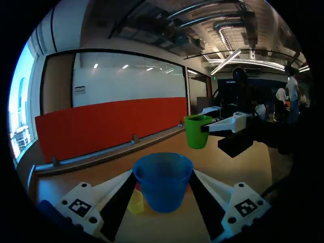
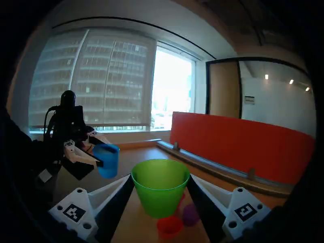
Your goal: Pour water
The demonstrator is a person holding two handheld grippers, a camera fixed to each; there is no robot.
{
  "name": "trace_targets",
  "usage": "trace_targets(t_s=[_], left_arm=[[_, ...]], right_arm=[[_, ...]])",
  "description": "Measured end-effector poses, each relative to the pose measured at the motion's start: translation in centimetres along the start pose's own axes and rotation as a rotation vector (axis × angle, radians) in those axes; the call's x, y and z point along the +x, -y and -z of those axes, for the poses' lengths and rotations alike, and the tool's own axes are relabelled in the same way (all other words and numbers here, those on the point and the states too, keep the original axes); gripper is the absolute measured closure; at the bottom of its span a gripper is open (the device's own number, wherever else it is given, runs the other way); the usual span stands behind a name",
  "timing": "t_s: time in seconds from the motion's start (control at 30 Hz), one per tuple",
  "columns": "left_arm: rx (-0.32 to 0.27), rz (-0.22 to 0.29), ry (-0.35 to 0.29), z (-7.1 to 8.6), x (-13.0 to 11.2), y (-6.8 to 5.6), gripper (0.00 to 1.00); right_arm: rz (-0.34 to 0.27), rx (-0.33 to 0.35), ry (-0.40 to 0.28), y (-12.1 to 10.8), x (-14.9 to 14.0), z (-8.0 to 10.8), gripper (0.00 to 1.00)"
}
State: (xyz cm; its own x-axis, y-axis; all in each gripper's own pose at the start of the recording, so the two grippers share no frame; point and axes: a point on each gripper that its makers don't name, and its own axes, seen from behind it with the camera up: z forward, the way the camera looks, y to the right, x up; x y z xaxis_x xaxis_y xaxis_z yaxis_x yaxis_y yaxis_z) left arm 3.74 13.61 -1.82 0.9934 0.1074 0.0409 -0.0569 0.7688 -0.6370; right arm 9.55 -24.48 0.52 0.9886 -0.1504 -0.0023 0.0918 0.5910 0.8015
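Blue cup (image 1: pixel 163 186) sits upright, clamped in our left gripper (image 1: pixel 163 175) above the tabletop (image 1: pixel 202 162). Our right gripper (image 2: pixel 160 178) squeezes the green cup (image 2: pixel 160 192), upright too, with the blue one off to its left.

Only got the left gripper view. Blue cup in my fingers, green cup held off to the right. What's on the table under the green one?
Observer: Right gripper view shows a small red cup and a purple cup on the table, just below the green cup.
Operator: Grip on the green cup solid?
Observer: Looks so. The right gripper has a finger pressed on each side, cup upright.
Operator: What's behind my gripper?
Observer: A wide window with buildings outside, behind the left gripper and blue cup.
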Motion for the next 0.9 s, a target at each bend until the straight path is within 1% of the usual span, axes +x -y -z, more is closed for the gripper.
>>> trace_targets(t_s=[0.27,0.37,0.57,0.77,0.9], left_arm=[[0.003,-0.044,-0.022,-0.1,1.5,0.0,0.14],[0.008,-0.072,-0.024,-0.2,1.9,0.0,0.14],[0.025,-0.146,-0.028,-0.4,2.9,0.0,0.14],[0.029,-0.185,-0.045,-0.6,4.0,-0.1,0.14],[0.035,-0.219,-0.058,-0.7,4.9,0.0,0.14]], right_arm=[[-0.016,0.025,0.003,0.8,-0.5,0.1,0.08],[-0.023,0.037,0.003,1.2,-0.8,0.2,0.08],[-0.029,0.057,0.005,2.1,-1.6,0.1,0.08],[-0.032,0.083,0.013,3.3,-2.6,0.0,0.09],[-0.034,0.099,0.017,4.0,-3.4,-0.2,0.09]])
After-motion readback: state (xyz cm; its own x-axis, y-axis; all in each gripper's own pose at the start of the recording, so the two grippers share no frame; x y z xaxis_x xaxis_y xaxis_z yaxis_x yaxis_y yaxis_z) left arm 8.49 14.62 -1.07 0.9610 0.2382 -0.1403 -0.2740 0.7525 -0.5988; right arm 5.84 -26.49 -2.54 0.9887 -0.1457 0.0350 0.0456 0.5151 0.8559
